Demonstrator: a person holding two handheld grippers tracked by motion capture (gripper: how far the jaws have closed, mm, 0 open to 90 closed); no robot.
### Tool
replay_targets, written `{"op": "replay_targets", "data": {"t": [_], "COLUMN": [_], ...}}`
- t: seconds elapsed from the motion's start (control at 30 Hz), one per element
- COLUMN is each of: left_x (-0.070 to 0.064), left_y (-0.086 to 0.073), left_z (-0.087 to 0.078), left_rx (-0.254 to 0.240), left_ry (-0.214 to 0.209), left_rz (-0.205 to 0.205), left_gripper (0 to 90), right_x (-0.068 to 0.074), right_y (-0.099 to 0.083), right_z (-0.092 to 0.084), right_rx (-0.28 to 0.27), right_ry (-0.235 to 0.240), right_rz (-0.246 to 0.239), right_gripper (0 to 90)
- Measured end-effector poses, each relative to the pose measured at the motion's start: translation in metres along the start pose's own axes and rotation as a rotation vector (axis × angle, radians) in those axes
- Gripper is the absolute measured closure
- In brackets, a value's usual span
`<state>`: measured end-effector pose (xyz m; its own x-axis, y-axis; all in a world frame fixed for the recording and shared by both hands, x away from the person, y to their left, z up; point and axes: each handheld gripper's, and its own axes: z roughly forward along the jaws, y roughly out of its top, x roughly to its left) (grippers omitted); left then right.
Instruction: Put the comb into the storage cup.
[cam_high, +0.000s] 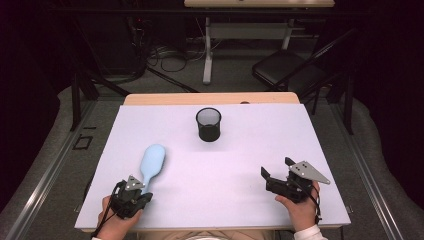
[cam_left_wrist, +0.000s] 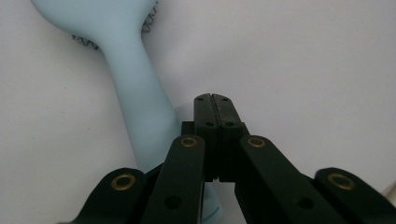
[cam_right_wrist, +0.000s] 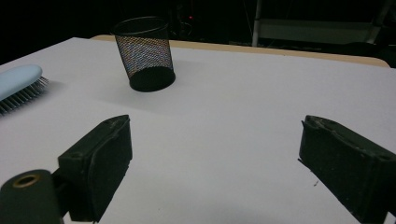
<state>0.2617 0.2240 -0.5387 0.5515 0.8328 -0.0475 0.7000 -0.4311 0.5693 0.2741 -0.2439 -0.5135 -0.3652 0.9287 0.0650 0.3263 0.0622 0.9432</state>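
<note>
The left tool (cam_high: 131, 192) is resting at the near edge of the bench (cam_high: 240, 200), its jaws pressed fully together and gripping nothing. The light blue hairbrush (cam_high: 151, 164) is lying bristles down, its handle just beside this tool, passing left of the jaws, its head farther ahead. The right tool (cam_high: 277, 179) is standing wide open and empty. The black mesh cup (cam_high: 208, 124) is standing upright well beyond both
</note>
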Motion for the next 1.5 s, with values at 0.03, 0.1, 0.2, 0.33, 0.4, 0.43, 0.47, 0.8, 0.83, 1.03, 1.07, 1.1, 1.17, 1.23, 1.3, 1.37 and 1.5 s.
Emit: {"op": "replay_targets", "data": {"t": [0.03, 0.1, 0.2, 0.33, 0.4, 0.43, 0.47, 0.8, 0.83, 1.03, 1.07, 1.1, 1.17, 1.23, 1.3, 1.37, 1.5], "left_x": [0.001, 0.003, 0.006, 0.008, 0.009, 0.009, 0.01, 0.013, 0.013, 0.016, 0.016, 0.016, 0.016, 0.016, 0.016, 0.016, 0.016], "left_y": [0.0, -0.001, -0.003, -0.003, -0.003, -0.003, -0.003, -0.004, -0.004, -0.004, -0.004, -0.004, -0.004, -0.004, -0.004, -0.004, -0.004], "left_z": [-0.001, -0.001, -0.002, -0.003, -0.003, -0.004, -0.004, -0.004, -0.004, -0.005, -0.005, -0.005, -0.005, -0.005, -0.006, -0.006, -0.006], "left_rx": [0.003, 0.0, -0.003, -0.006, -0.004, -0.003, -0.004, -0.008, -0.008, -0.014, -0.015, -0.016, -0.018, -0.019, -0.022, -0.027, -0.035], "left_ry": [0.002, 0.008, 0.007, 0.01, 0.013, 0.012, 0.014, 0.022, 0.024, 0.027, 0.026, 0.025, 0.025, 0.023, 0.024, 0.023, 0.023], "left_rz": [0.004, -0.003, -0.013, -0.019, -0.019, -0.021, -0.02, -0.031, -0.031, -0.039, -0.039, -0.04, -0.043, -0.043, -0.046, -0.047, -0.053], "left_gripper": [90.0, 90.0, 90.0, 90.0, 90.0, 90.0, 90.0, 90.0, 90.0, 90.0, 90.0, 90.0, 90.0, 90.0, 90.0, 90.0, 90.0], "right_x": [0.0, 0.0, 0.0, 0.0, 0.0, 0.0, 0.0, 0.0, 0.0, 0.0, 0.0, 0.0, 0.0, 0.0, 0.0, 0.0, -0.001], "right_y": [0.0, 0.0, 0.0, 0.0, 0.0, 0.0, 0.0, 0.0, 0.0, -0.001, -0.001, -0.001, -0.001, -0.001, -0.001, -0.001, -0.001], "right_z": [0.0, 0.0, 0.0, 0.0, 0.0, 0.0, 0.0, 0.0, 0.001, 0.001, 0.001, 0.001, 0.001, 0.001, 0.001, 0.001, 0.001], "right_rx": [0.001, 0.0, 0.001, 0.005, 0.005, 0.004, 0.004, 0.003, -0.001, -0.002, 0.0, 0.0, 0.0, 0.0, 0.001, 0.0, 0.002], "right_ry": [0.0, 0.001, 0.002, 0.004, 0.004, 0.002, 0.002, 0.002, 0.001, 0.001, 0.002, 0.002, 0.002, 0.001, 0.001, 0.001, 0.001], "right_rz": [0.001, 0.0, -0.001, -0.001, -0.002, -0.002, -0.003, 0.0, -0.002, -0.002, -0.002, -0.002, -0.001, -0.002, -0.001, -0.001, -0.002], "right_gripper": [9.3, 9.4, 9.4, 9.4, 9.5, 9.4, 9.4, 9.4, 9.4, 9.4, 9.5, 9.4, 9.4, 9.4, 9.5, 9.4, 9.4]}}
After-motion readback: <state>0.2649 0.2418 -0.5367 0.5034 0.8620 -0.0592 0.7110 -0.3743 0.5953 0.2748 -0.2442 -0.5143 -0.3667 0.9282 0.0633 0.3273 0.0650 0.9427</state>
